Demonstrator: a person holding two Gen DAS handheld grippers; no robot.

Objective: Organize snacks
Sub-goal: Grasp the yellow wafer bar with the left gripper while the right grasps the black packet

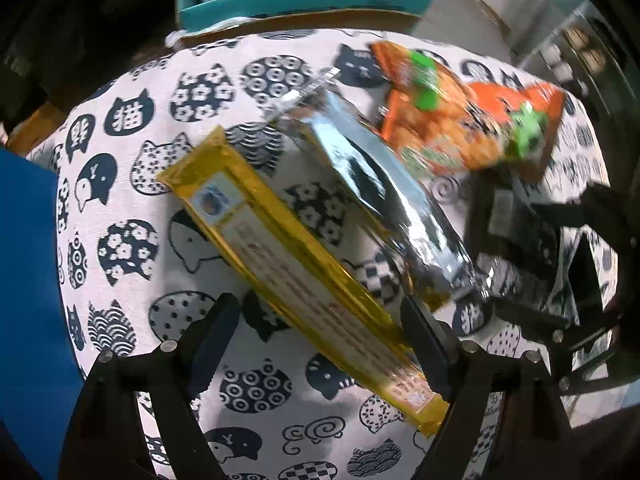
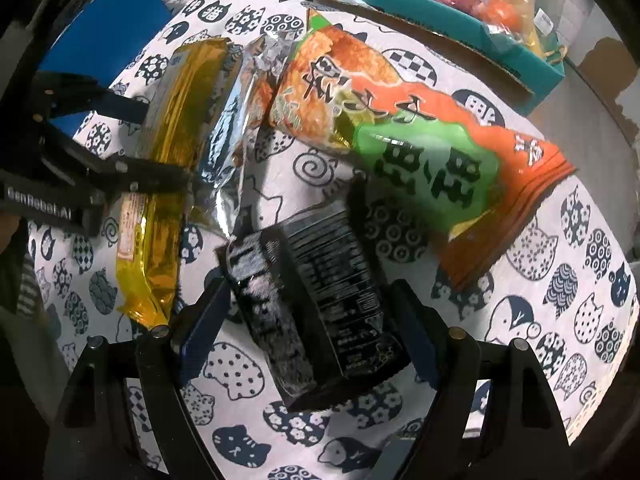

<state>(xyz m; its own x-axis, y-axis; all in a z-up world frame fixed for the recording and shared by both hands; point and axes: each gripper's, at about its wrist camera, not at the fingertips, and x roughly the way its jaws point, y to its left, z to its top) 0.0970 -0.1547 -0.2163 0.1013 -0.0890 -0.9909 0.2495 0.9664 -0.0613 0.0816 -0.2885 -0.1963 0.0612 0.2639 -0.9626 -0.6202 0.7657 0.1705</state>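
Both claws are gaping: the left claw (image 1: pixel 320 344) is straddling a long, glossy gold packet (image 1: pixel 288 268). Its partner, the right claw (image 2: pixel 308 332), is bracketing a crinkly black pouch (image 2: pixel 316 300) lying on the cat-print cloth (image 2: pixel 560 280) covering the desk.

cloth: white, navy cat print (image 1: pixel 132 184) | blue panel at cloth edge (image 2: pixel 108 36)

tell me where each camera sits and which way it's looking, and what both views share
Left wrist: on the left gripper, looking down at the gold packet between its open fingers; the right gripper shows at the right edge.
Right wrist: on the right gripper, looking down at the black packet; the left gripper shows on the left.
Shared: gold, silver packet, orange bag, cat-print cloth, teal box.
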